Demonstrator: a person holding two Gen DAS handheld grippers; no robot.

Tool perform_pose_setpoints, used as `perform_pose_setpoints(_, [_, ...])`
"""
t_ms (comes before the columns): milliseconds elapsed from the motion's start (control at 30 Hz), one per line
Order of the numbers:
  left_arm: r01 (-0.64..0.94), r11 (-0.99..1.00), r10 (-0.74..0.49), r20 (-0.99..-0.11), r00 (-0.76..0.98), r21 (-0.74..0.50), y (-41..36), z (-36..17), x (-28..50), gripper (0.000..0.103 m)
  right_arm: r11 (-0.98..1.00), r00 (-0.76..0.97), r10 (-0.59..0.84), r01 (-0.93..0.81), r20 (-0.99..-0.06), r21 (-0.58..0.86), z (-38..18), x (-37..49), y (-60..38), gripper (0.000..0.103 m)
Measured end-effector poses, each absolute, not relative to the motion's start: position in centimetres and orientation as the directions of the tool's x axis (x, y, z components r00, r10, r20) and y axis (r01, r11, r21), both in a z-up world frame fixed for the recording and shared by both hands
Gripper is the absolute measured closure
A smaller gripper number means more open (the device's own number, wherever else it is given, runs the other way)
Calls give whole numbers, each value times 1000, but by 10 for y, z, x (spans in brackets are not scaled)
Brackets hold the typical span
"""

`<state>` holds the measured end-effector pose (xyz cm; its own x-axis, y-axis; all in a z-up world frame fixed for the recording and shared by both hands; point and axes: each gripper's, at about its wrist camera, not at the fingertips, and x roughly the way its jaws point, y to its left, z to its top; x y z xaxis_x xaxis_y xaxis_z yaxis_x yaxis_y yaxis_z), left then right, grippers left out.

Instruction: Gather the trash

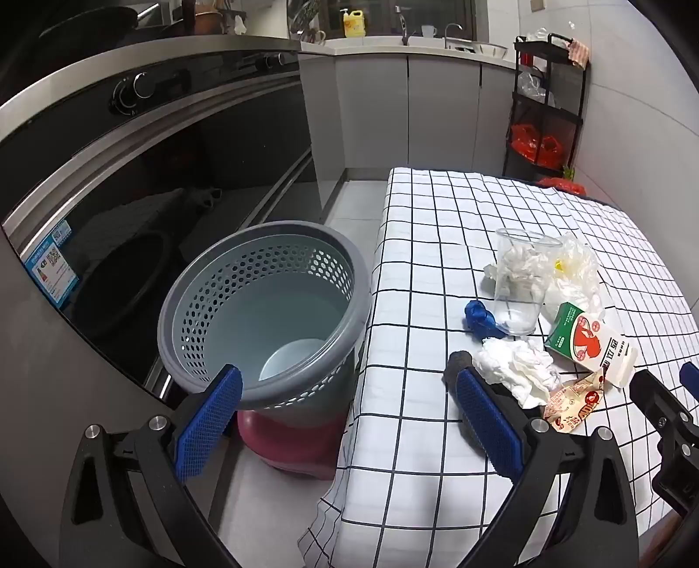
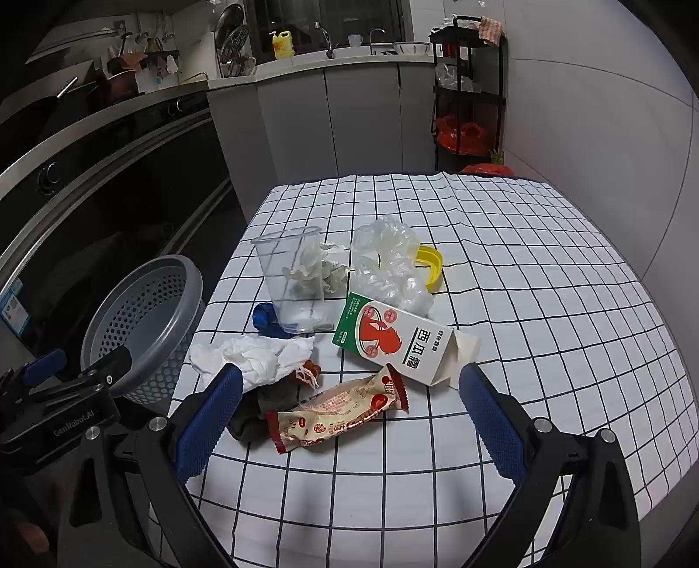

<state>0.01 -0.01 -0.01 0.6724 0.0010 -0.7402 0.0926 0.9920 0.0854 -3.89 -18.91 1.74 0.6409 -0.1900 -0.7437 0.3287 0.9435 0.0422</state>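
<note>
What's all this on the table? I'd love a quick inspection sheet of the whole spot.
Surface: white black-checked tablecloth, wrinkled.
Job's things: grey perforated plastic bin beside the table; clear plastic cup upright; white-and-green carton lying flat; red-and-cream snack wrapper; crumpled white tissue; crumpled clear plastic bag; blue scrap.
Clutter: yellow lid.
Grippers: left claw open, empty; right claw open, empty.
Cables: nothing seen.
Surroundings: black oven, black shelf rack.

You're in a home kitchen: built-in oven (image 1: 144, 144) with knobs, sink faucet (image 1: 404, 24) and dish soap bottle (image 1: 354, 22) on the counter, grey cabinets (image 2: 332, 118), black storage rack (image 2: 469, 91).
</note>
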Motion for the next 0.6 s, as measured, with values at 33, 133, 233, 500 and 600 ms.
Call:
perform_pose_setpoints(33, [93, 992, 0, -739, 674, 85, 0, 0, 0, 6, 943, 640, -192, 329, -744, 40, 18, -39, -189, 8])
perform_pose_setpoints(133, [96, 992, -4, -739, 673, 82, 0, 0, 1, 6, 944, 641, -191, 329, -743, 41, 19, -40, -189, 8])
perform_pose_setpoints(233, [98, 992, -5, -741, 671, 82, 0, 4, 3, 6, 944, 640, -195, 329, -743, 36, 20, -40, -187, 8])
perform_pose_setpoints(500, [101, 991, -4, -727, 687, 91, -2, 2, -4, 6, 943, 638, -197, 331, -744, 34, 18, -39, -184, 8])
perform_pose_setpoints(600, [102, 991, -7, -725, 689, 88, -2, 3, -5, 6, 942, 640, -196, 333, -743, 38, 22, -39, -186, 8])
